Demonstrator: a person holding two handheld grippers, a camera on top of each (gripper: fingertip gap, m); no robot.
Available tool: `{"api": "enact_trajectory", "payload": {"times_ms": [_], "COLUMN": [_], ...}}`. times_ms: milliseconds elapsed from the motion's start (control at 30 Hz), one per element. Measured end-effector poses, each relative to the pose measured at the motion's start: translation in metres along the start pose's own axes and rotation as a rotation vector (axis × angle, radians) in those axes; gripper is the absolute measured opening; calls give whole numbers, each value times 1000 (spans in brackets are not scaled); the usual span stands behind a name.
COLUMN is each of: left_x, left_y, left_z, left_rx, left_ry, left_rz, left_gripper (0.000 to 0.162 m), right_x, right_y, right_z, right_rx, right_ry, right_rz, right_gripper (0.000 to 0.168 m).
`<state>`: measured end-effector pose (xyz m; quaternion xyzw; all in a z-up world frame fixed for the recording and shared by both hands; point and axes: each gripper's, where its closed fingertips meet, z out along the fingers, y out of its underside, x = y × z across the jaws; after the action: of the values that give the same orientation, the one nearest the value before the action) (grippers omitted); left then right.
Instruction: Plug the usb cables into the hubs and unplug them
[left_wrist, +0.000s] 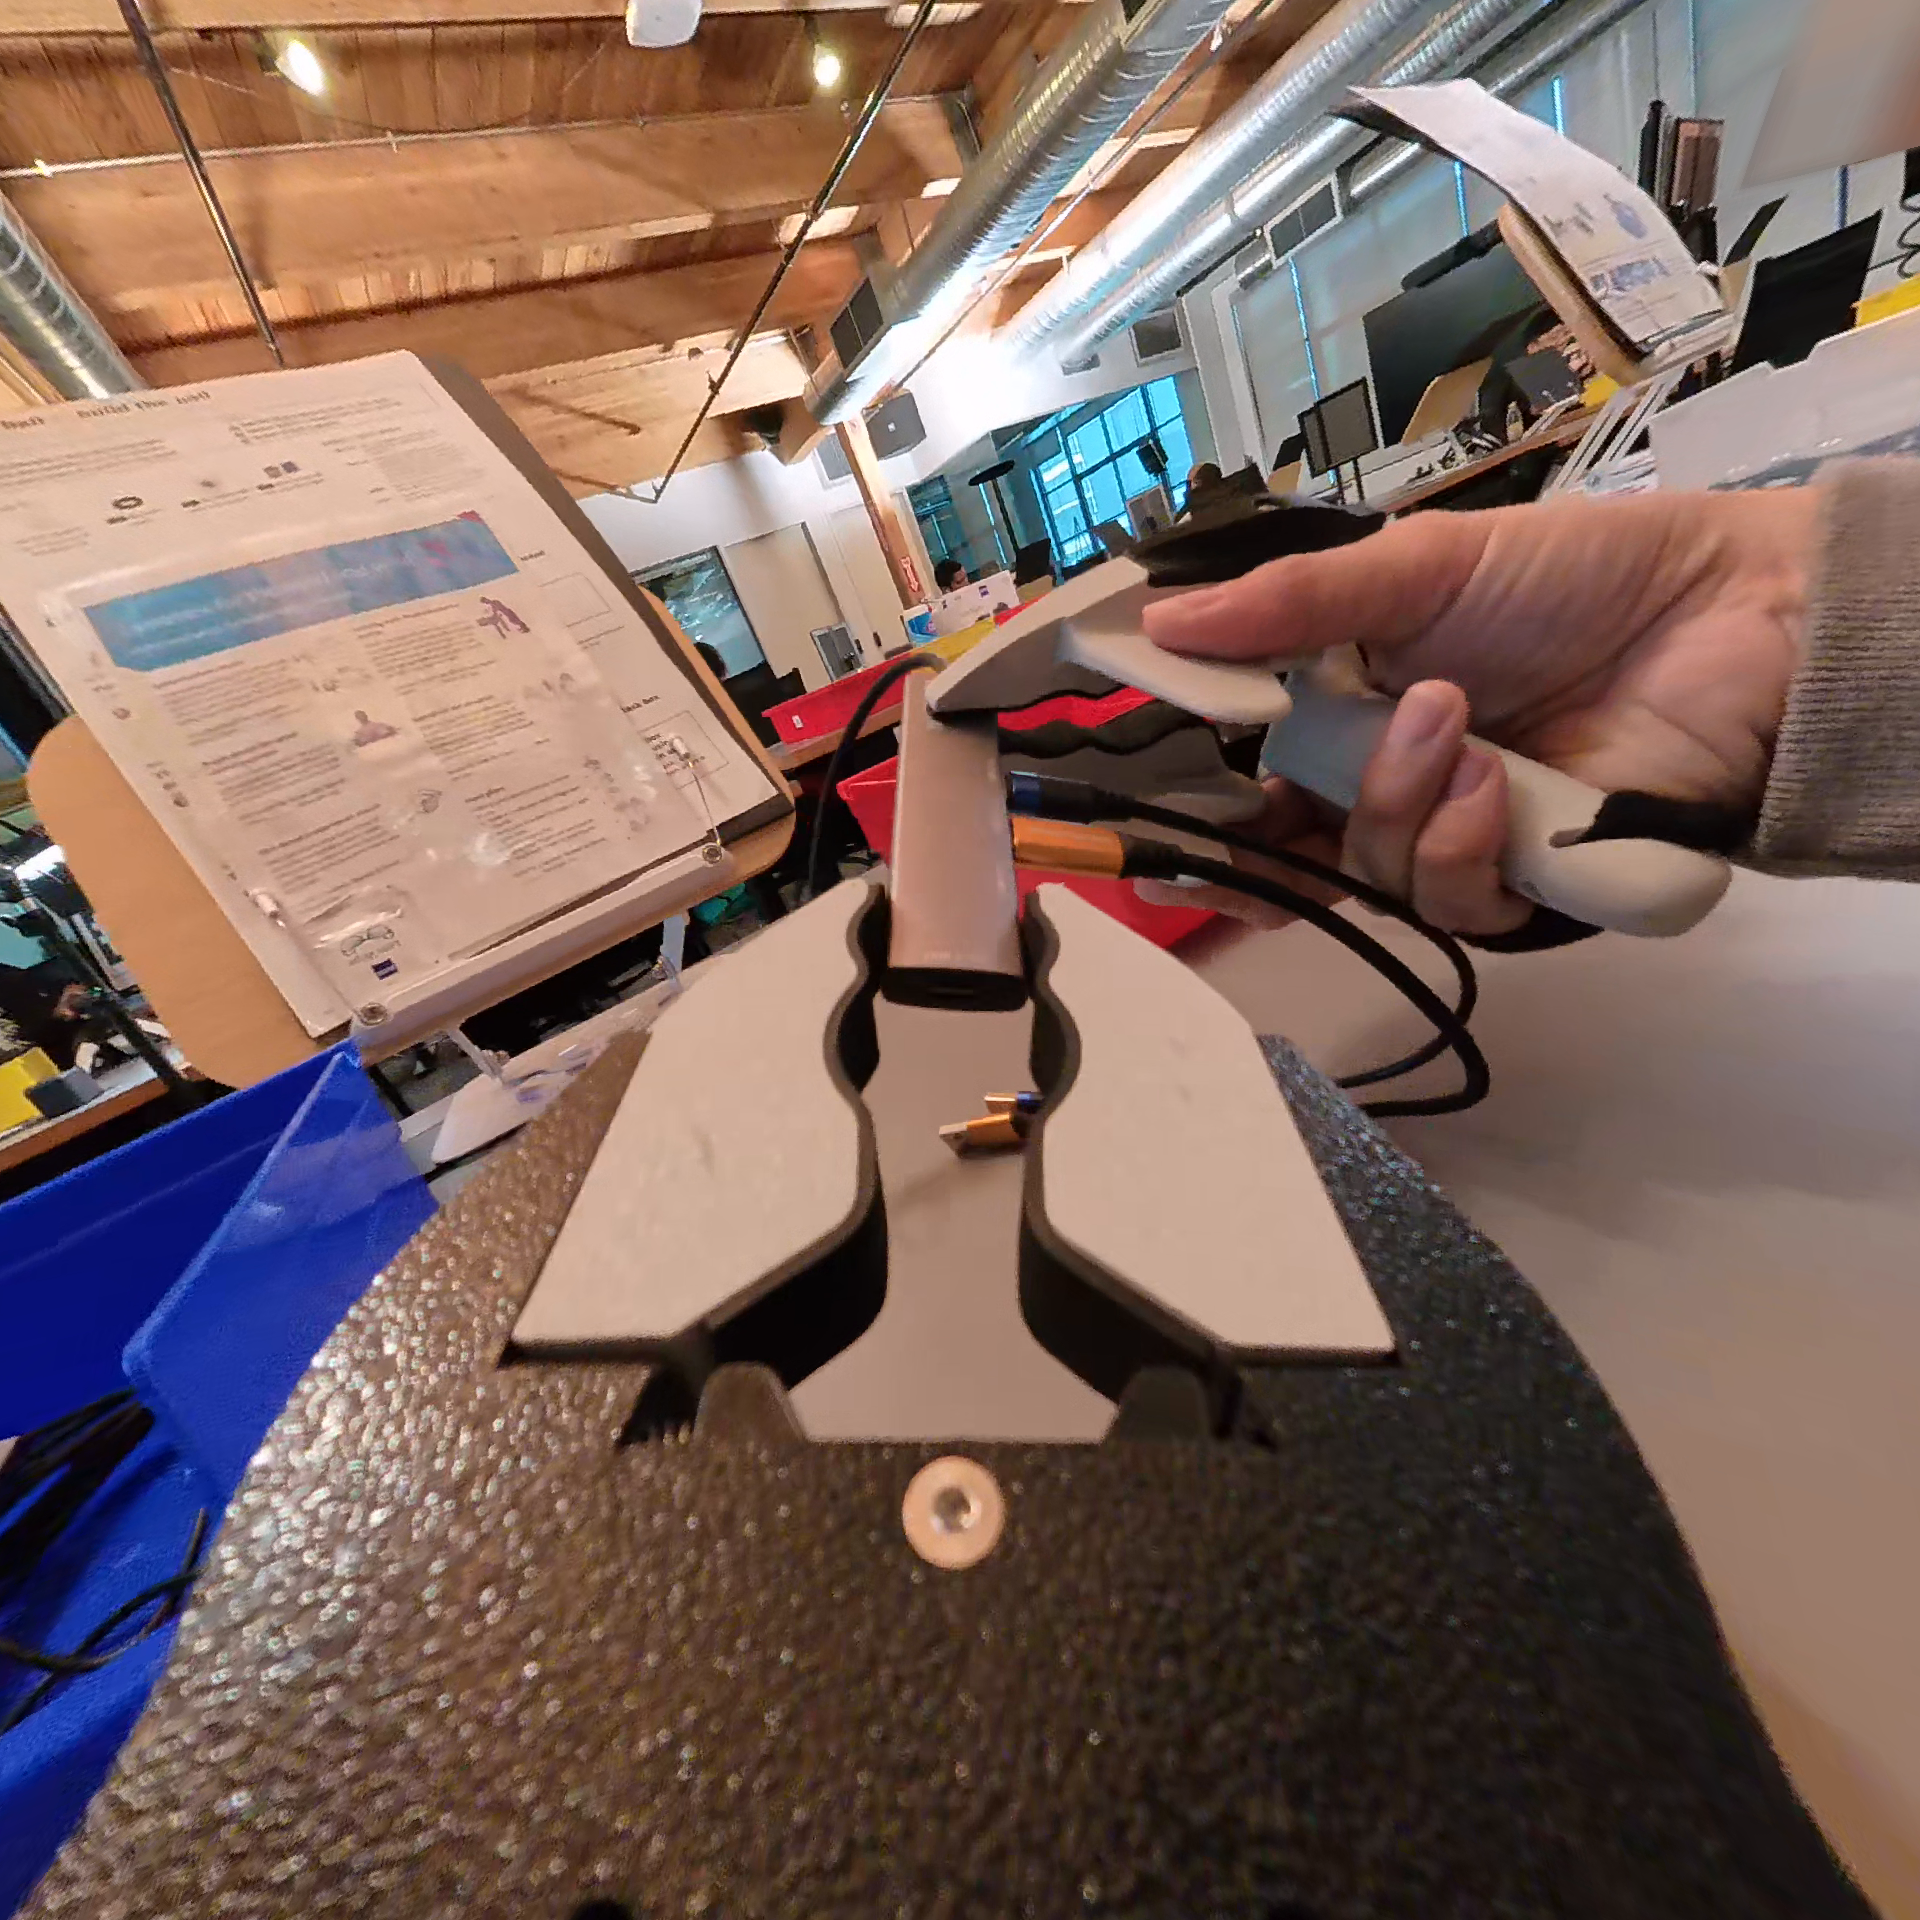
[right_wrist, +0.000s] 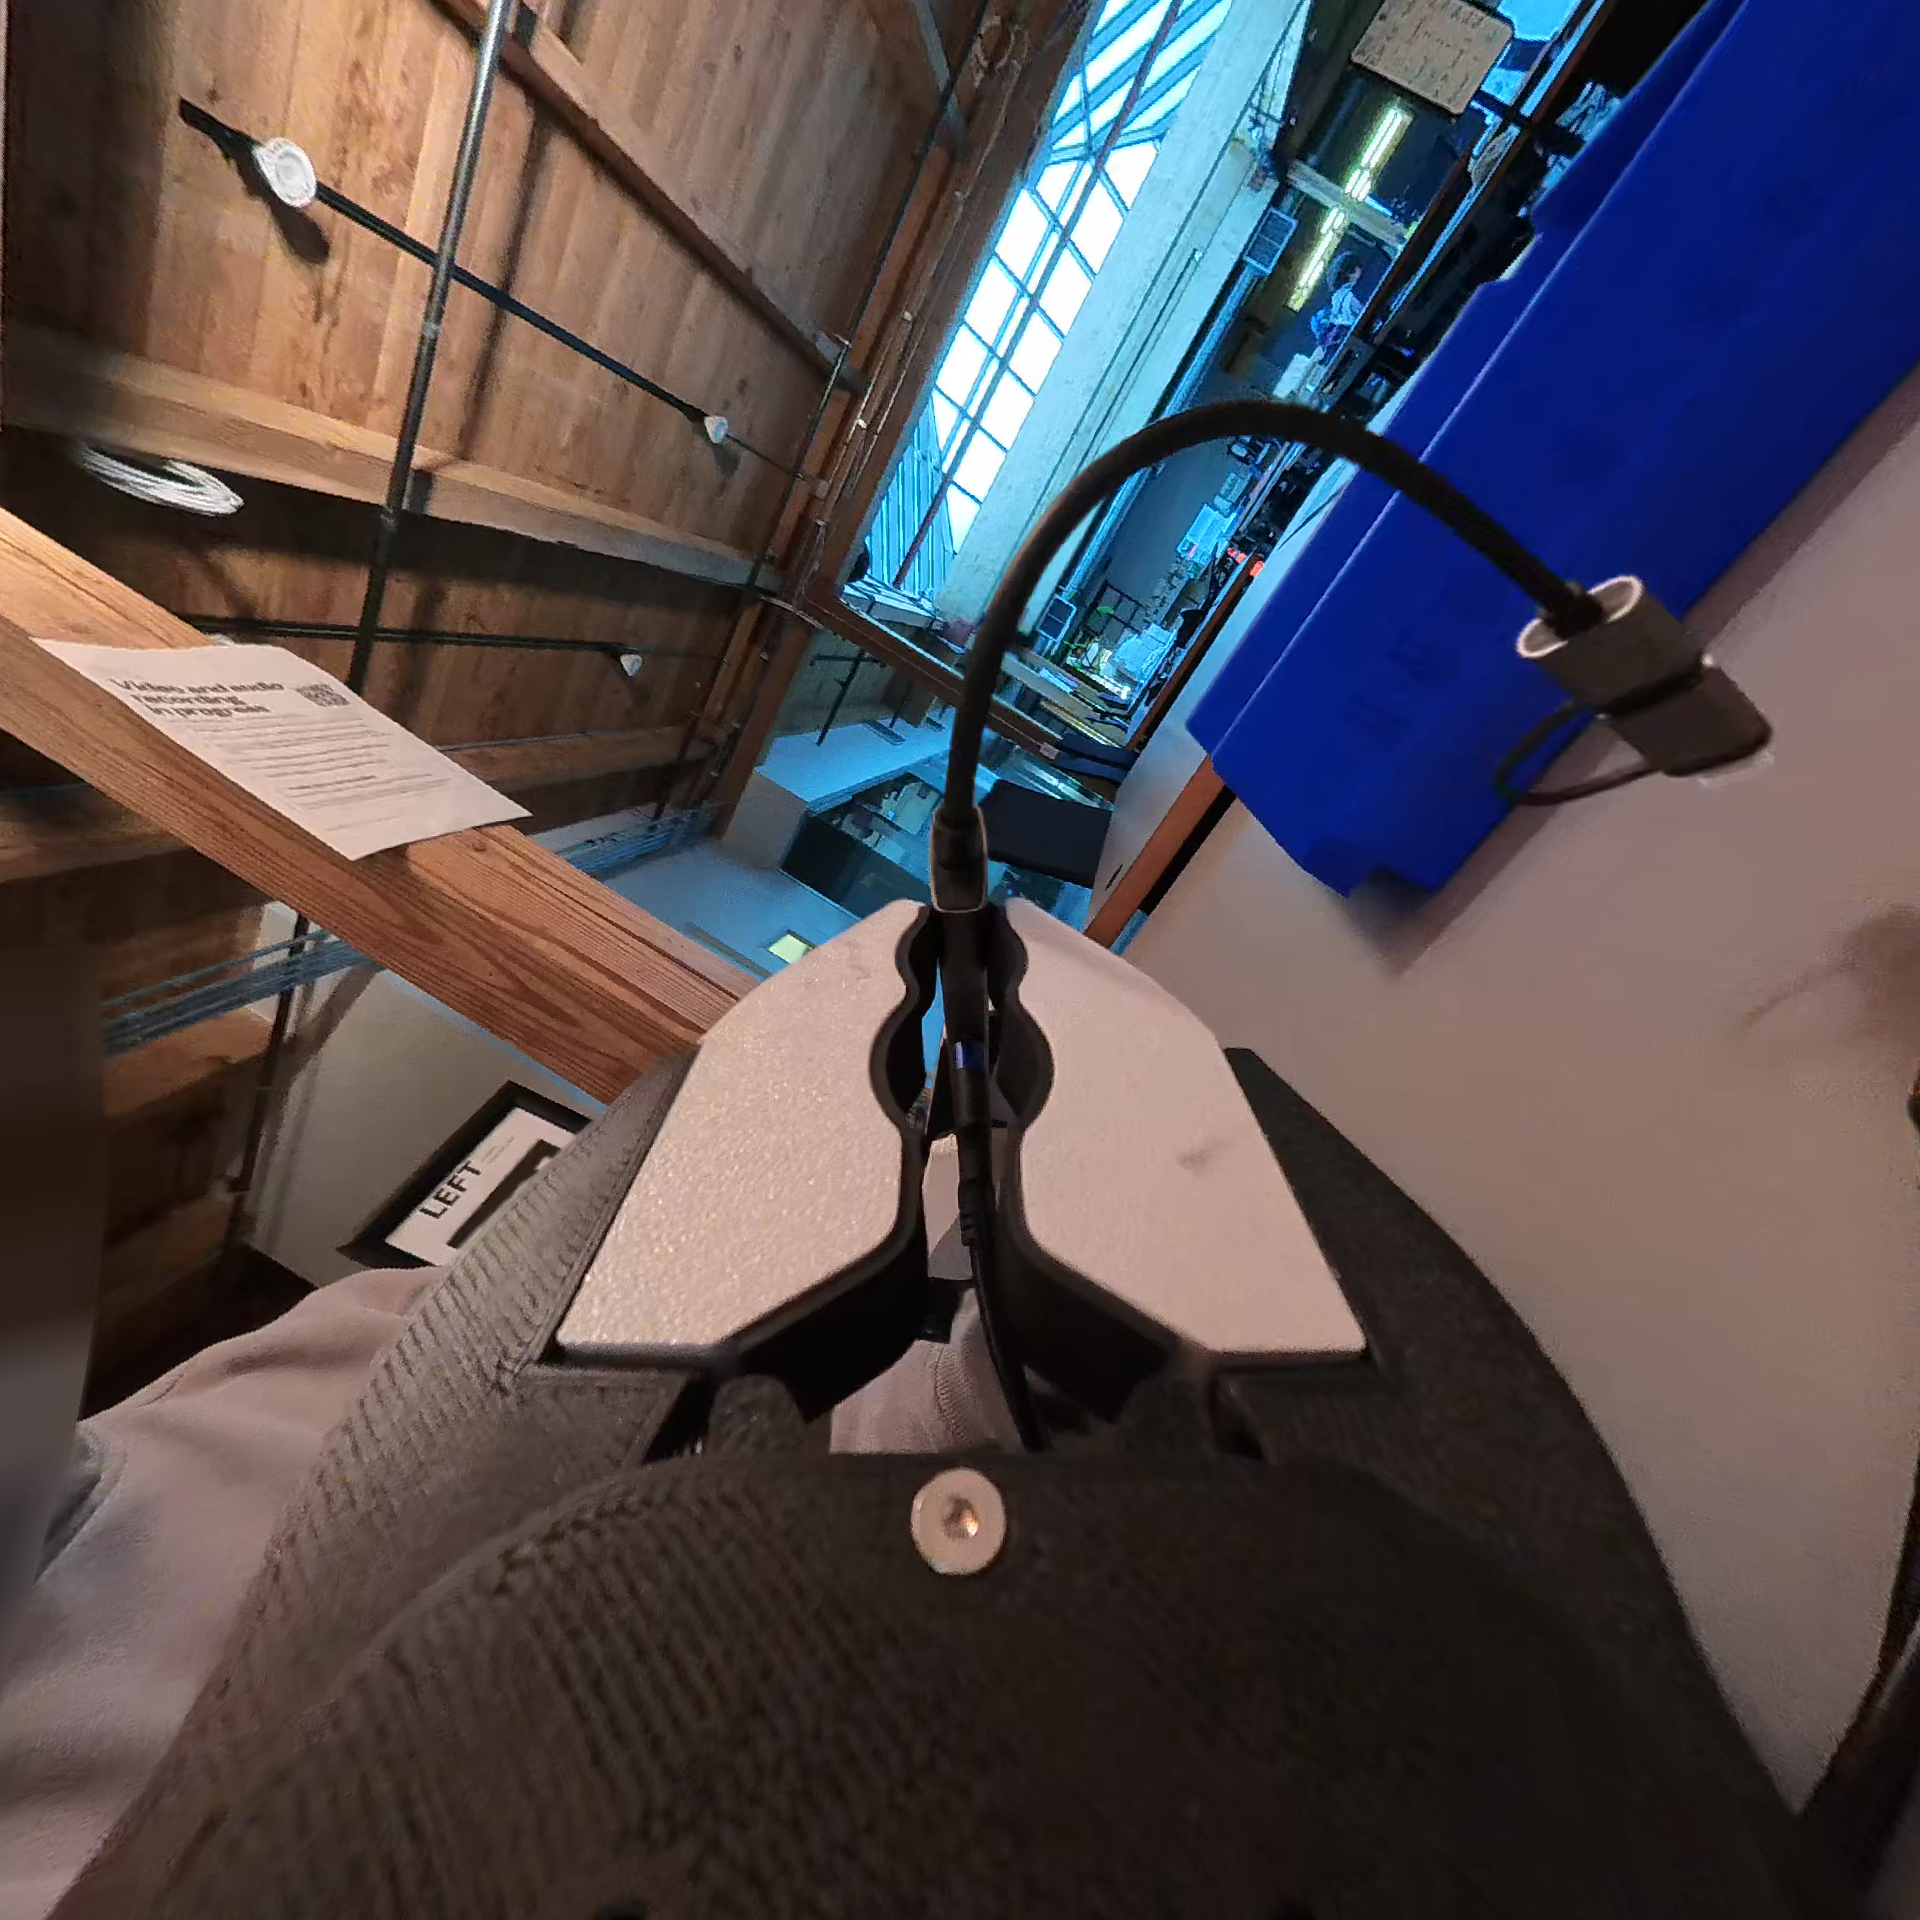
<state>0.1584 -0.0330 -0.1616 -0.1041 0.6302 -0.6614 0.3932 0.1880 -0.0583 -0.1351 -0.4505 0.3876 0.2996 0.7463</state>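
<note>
My left gripper is shut on the lower end of a slim brown-grey USB hub and holds it upright above the table. A blue-ringed plug and an orange plug sit in the hub's right side, and their black cables loop down. My right gripper is shut on the blue-ringed plug. In the left wrist view the right gripper is at the hub's upper right. The hub's own cable arcs to its grey end plug on the table. The cables' loose ends lie on the table.
A person's hand holds the right gripper. A stand with laminated sheets is at the left. A blue bin is at the near left and red bins are behind the hub. Stacked blue bins border the white table. Some 5 cm of space lies between my two pairs of fingers.
</note>
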Motion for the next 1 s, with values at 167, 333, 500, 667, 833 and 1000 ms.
{"api": "enact_trajectory", "payload": {"times_ms": [167,333,500,667,833,1000], "left_x": [-1,-3,-8,-28,-44,-51], "left_y": [2,10,13,15,17,18], "left_z": [-1,1,1,-3,-7,-10], "left_rx": [-14,-83,-110,-104,-86,-71], "left_ry": [-3,-5,-29,-98,-133,-146], "left_rz": [-11,-37,-68,-158,-253,-280], "left_gripper": [24,24,25,25,25,24], "right_x": [4,13,24,32,0,23], "right_y": [0,-1,1,-1,21,47], "right_z": [1,1,0,-11,9,27], "right_rx": [19,31,-11,-143,-294,-463], "right_ry": [-4,50,172,406,407,531], "right_rz": [37,-2,-144,-443,-880,-1032], "right_gripper": [9,9,16,51,28,26]}}
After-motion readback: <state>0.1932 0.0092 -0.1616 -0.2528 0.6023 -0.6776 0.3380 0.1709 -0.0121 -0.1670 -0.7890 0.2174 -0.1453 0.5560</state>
